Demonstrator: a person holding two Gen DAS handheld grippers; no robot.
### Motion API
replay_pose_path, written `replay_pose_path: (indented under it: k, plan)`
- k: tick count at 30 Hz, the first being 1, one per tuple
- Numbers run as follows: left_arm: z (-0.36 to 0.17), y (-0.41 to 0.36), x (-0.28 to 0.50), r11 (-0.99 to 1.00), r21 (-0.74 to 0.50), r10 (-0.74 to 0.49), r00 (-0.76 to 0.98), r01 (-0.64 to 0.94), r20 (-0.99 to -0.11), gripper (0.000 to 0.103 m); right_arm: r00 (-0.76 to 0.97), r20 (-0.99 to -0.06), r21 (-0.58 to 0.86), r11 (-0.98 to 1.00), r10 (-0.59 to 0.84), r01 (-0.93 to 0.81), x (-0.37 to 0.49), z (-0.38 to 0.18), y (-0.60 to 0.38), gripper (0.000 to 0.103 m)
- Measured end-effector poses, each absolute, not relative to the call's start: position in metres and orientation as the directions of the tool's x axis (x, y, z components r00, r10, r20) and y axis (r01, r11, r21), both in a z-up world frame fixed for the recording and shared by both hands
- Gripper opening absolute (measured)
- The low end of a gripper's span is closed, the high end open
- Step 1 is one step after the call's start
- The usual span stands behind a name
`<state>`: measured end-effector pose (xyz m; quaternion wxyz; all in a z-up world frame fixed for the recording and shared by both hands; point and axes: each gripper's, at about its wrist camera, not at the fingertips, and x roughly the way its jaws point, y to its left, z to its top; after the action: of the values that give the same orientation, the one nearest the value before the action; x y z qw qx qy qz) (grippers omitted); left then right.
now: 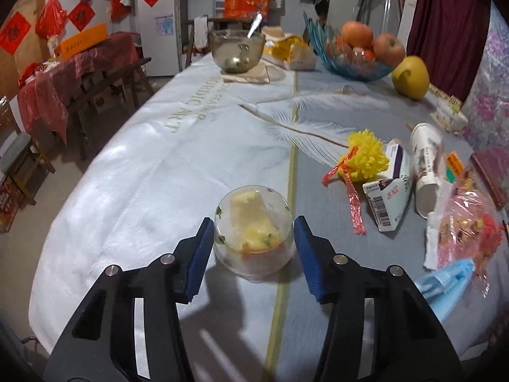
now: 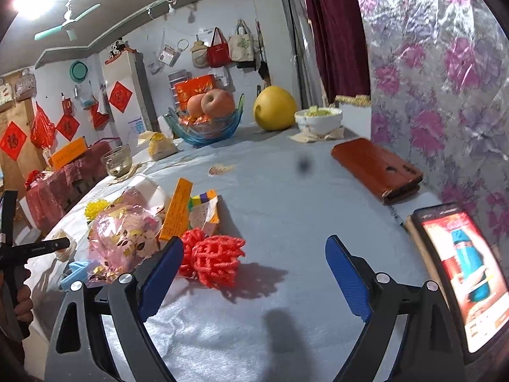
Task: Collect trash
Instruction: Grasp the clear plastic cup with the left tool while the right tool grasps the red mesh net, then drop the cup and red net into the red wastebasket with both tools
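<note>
A clear plastic cup (image 1: 254,232) with food scraps stands on the tablecloth between the pads of my open left gripper (image 1: 254,256); the pads are close to its sides but apart from it. To its right lie a yellow pompom with red ribbon (image 1: 366,156), a small carton (image 1: 389,197), a tipped paper cup (image 1: 426,168), a pink wrapper bag (image 1: 464,232) and a blue face mask (image 1: 445,283). My right gripper (image 2: 254,273) is open and empty; a red foam fruit net (image 2: 213,261) lies by its left finger. The pink bag (image 2: 124,242) and orange packets (image 2: 178,210) lie left.
A glass bowl with spoon (image 1: 237,47), a blue fruit bowl with apples (image 1: 353,54) and a pomelo (image 1: 410,76) stand at the far end. A brown wallet (image 2: 377,168), a phone (image 2: 464,270) and a white bowl (image 2: 318,121) lie along the flowered wall.
</note>
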<state>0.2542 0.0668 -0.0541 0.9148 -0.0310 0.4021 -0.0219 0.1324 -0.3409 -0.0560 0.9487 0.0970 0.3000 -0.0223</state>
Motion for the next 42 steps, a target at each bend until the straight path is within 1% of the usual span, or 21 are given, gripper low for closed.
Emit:
replay_pose_path:
  k: [4,7,10,11,12,13,14,15,16,23,29,37,42]
  plan:
    - [-0.045,0.075,0.234,0.997,-0.081,-0.072,0.693,0.020,-0.717,0.052,0.795,-0.605,0.173,0.982,0.041,0.081,0.141,-0.062,-0.330,0.089]
    - [-0.043,0.079,0.226,0.996,-0.084,-0.073,0.694,0.018,-0.716,0.052,0.759,-0.651,0.155,0.983,0.025,0.100,0.155,-0.068,-0.322,0.089]
    - [-0.040,0.082,0.219,0.996,-0.090,-0.074,0.702,0.014,-0.709,0.052,0.707,-0.706,0.167,0.981,0.047,0.102,0.170,-0.073,-0.319,0.089]
    - [-0.038,0.084,0.216,0.995,-0.099,-0.080,0.704,0.013,-0.705,0.052,0.699,-0.713,0.168,0.981,0.053,0.097,0.172,-0.075,-0.319,0.085]
    - [-0.037,0.085,0.213,0.994,-0.108,-0.086,0.705,0.013,-0.704,0.052,0.692,-0.719,0.179,0.980,0.069,0.089,0.173,-0.076,-0.320,0.078]
    - [-0.037,0.087,0.211,0.994,-0.113,-0.089,0.705,0.013,-0.703,0.052,0.686,-0.722,0.200,0.977,0.095,0.075,0.175,-0.078,-0.321,0.051]
    - [-0.036,0.088,0.208,0.993,-0.116,-0.090,0.706,0.011,-0.703,0.052,0.682,-0.716,0.239,0.970,0.148,0.040,0.176,-0.081,-0.321,0.030]
    - [-0.036,0.090,0.206,0.993,-0.117,-0.088,0.706,0.008,-0.702,0.052,0.682,-0.715,0.246,0.969,0.156,0.036,0.177,-0.081,-0.320,0.027]
    - [-0.036,0.091,0.204,0.993,-0.118,-0.086,0.706,0.004,-0.703,0.052,0.689,-0.711,0.230,0.972,0.139,0.042,0.176,-0.080,-0.318,0.012]
    - [-0.030,0.106,0.185,0.989,-0.147,-0.085,0.713,-0.025,-0.695,0.052,0.788,-0.607,0.193,0.981,0.102,0.022,0.150,-0.042,-0.313,0.012]
    - [-0.017,0.117,0.163,0.988,-0.146,-0.066,0.737,-0.045,-0.673,0.052,0.845,-0.521,0.199,0.980,0.117,-0.013,0.122,-0.004,-0.310,0.012]
    - [-0.003,0.140,0.115,0.985,-0.139,-0.012,0.767,-0.101,-0.641,0.052,0.867,-0.446,0.210,0.968,0.222,-0.140,0.086,0.034,-0.278,0.012]
    - [-0.006,0.171,0.075,0.972,-0.154,0.037,0.767,-0.176,-0.640,0.052,0.850,-0.427,0.207,0.948,0.310,-0.241,0.064,0.044,-0.243,0.012]
